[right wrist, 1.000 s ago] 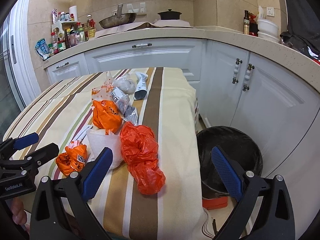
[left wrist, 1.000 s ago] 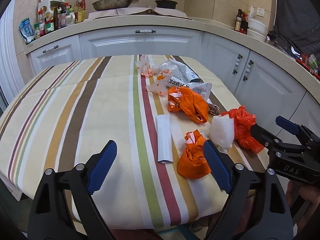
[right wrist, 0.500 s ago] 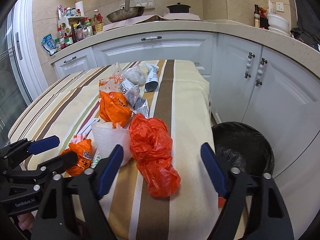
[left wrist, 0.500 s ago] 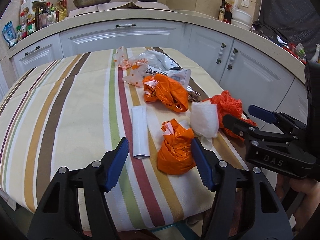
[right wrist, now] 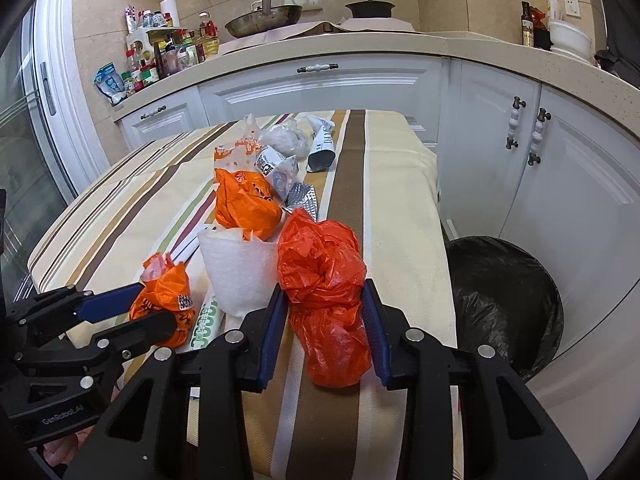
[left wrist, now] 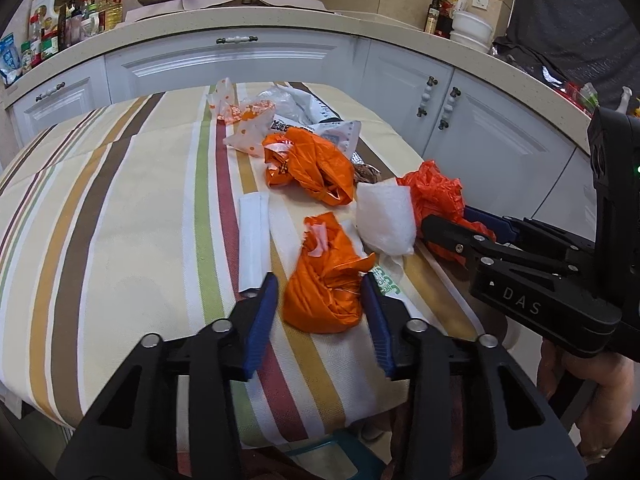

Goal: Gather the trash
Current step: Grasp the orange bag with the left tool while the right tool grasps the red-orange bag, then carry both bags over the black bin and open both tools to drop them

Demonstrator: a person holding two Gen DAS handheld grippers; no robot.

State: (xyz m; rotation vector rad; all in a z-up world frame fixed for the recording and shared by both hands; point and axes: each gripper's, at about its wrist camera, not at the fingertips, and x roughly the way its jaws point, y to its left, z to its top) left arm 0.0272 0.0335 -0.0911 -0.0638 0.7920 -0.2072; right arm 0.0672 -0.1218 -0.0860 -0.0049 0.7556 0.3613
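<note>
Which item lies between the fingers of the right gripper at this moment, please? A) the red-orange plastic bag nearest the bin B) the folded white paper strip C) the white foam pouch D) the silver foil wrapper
A: in the right wrist view the right gripper, whose jaws are closing, straddles the crumpled red-orange plastic bag, while the white foam pouch sits just to its left, outside the fingers.

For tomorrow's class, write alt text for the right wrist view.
The right gripper is closing around a crumpled red plastic bag on a striped tablecloth. More litter lies behind it, and a black-lined bin stands to the right.
</note>
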